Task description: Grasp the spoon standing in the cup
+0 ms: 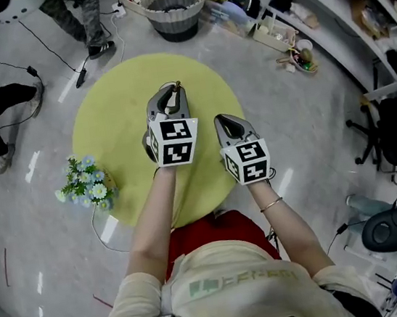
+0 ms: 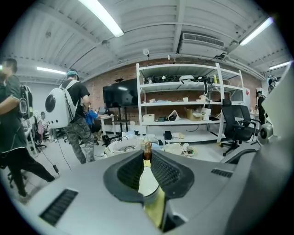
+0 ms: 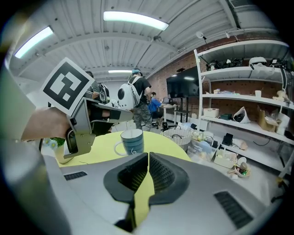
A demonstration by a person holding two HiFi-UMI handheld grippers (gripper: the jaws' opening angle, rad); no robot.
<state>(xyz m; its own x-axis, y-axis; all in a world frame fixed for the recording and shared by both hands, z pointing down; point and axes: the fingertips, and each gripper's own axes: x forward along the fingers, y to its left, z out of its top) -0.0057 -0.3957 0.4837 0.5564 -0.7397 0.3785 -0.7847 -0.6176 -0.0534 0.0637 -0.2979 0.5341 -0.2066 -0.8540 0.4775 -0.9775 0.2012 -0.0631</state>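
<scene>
My left gripper is shut on the spoon. The spoon's pale bowl lies between the pads and its brown handle tip sticks out past the fingertips, also seen as the brown tip in the head view. The blue-and-white cup stands on the round yellow table, and in the right gripper view the left gripper's body hangs above and to the left of it. In the left gripper view the cup is out of sight. My right gripper is shut with nothing between its pads, pointing toward the cup.
A small pot of blue and white flowers stands at the table's left edge. Beyond the table are a woven basket, a standing person, cluttered white shelves and an office chair.
</scene>
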